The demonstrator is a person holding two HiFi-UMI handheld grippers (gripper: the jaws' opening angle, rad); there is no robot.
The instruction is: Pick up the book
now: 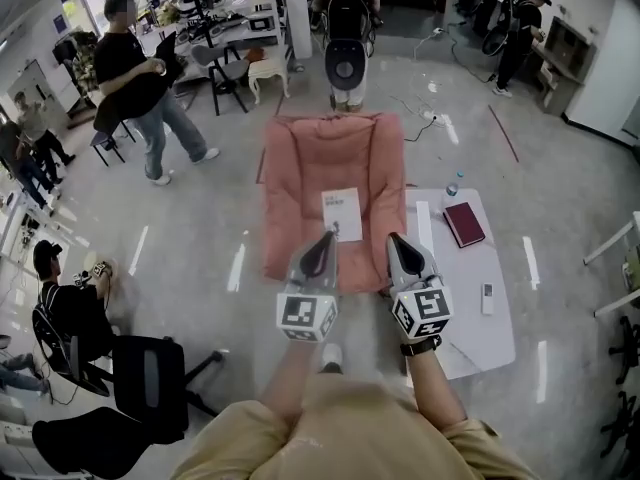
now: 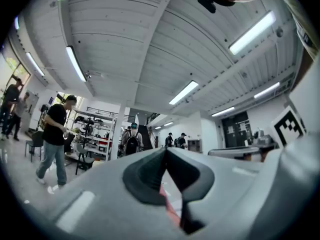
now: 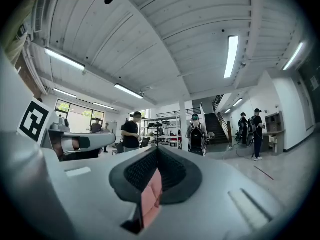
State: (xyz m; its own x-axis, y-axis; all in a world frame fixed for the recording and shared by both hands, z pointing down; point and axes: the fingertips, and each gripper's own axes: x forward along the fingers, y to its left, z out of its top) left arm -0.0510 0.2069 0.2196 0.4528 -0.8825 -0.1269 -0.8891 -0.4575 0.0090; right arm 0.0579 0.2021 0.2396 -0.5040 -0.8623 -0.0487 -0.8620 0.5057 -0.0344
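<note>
Here's the dark red book (image 1: 464, 224), lying flat on the white table (image 1: 455, 298) near its far end, just right of the pink armchair (image 1: 330, 168). A small bottle (image 1: 452, 190) stands just beyond it, and a pale remote (image 1: 487, 298) lies further down the same table, well apart from it. There's a second candidate too: a white booklet (image 1: 342, 213) sits flat on the armchair's seat.

The right claw (image 1: 393, 238) is closed and empty. The red book lies ahead of it and off to its right, nothing touching. The left claw (image 1: 328, 236) is closed too, with nothing between its pads, and its tip shows just below the booklet's near edge in the head view. Both claws point roughly level towards the armchair, side by side.

From the left gripper view, the left claw (image 2: 166, 150) has its dark pads pressed together, and the right gripper view shows the same on the right claw (image 3: 157, 150). Beyond the armchair a person with a backpack (image 1: 347, 28) stands facing away.
</note>
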